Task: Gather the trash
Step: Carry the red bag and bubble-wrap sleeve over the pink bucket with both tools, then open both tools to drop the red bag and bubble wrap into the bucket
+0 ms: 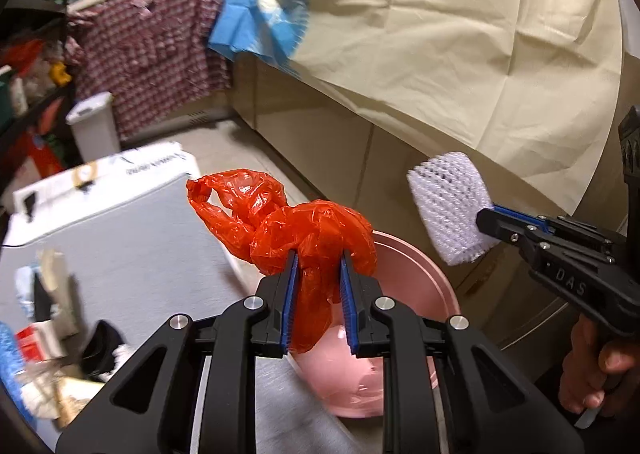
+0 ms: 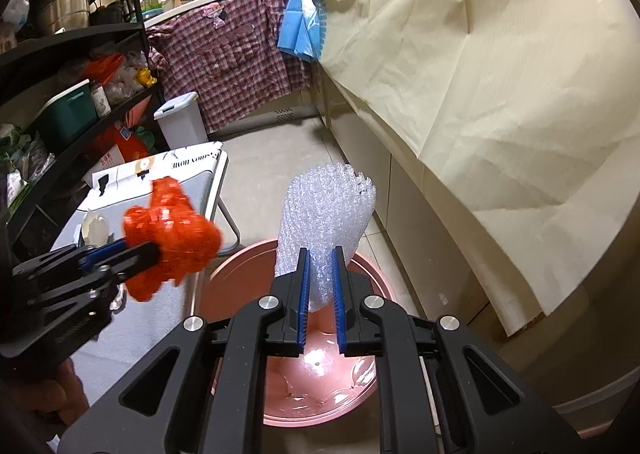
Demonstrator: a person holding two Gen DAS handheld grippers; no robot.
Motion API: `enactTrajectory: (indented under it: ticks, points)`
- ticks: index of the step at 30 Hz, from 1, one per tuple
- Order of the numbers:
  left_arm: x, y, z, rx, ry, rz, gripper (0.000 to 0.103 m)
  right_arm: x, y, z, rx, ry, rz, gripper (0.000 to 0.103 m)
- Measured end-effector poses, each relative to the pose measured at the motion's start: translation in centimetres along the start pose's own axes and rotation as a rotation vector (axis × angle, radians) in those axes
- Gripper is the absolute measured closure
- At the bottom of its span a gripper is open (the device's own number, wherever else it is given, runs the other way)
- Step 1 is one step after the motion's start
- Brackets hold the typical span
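Note:
My left gripper point(image 1: 318, 258) is shut on a crumpled orange plastic bag point(image 1: 280, 214) and holds it above the near rim of a pink bin point(image 1: 420, 270). My right gripper point(image 2: 320, 254) is shut on a white foam net sleeve point(image 2: 324, 214) and holds it upright above the pink bin point(image 2: 240, 266). In the left wrist view the right gripper point(image 1: 486, 220) with the foam sleeve point(image 1: 448, 206) is at the right. In the right wrist view the left gripper point(image 2: 154, 250) with the orange bag point(image 2: 172, 238) is at the left.
A grey-topped table point(image 1: 132, 246) stands left of the bin, with more scraps point(image 1: 44, 334) on its near part. A cream sheet point(image 1: 460, 34) drapes the counter on the right. A white lidded bin point(image 2: 182, 114) and shelves point(image 2: 60, 66) stand at the back left.

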State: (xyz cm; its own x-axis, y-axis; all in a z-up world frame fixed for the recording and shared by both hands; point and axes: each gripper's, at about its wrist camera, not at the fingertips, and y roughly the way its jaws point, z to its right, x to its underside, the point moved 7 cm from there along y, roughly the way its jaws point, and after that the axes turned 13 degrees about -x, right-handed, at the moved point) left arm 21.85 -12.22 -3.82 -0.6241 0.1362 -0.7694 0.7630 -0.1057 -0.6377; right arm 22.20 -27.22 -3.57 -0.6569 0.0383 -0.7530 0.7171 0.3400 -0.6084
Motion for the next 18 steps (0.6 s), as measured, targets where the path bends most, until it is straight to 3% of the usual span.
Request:
enactTrajectory:
  ticks: [11,14,17,18]
  points:
    - [1.7,3.6,2.2,0.046,0.07,-0.086,0.083,-0.4,1.5,1.0,0.01,0.028,-0.019,0.091]
    - [2.1,4.0,2.4,0.045,0.085,-0.109,0.078,-0.4,1.7,1.4,0.038,0.037,-0.021,0.084]
    - [2.0,4.0,1.9,0.069,0.039,-0.114,0.074,-0.2,1.7,1.5,0.042,0.044,-0.023,0.08]
    - [1.9,3.9,1.7,0.071,0.026,-0.112,0.073,-0.2,1.8,1.4,0.04,0.041,-0.025,0.073]
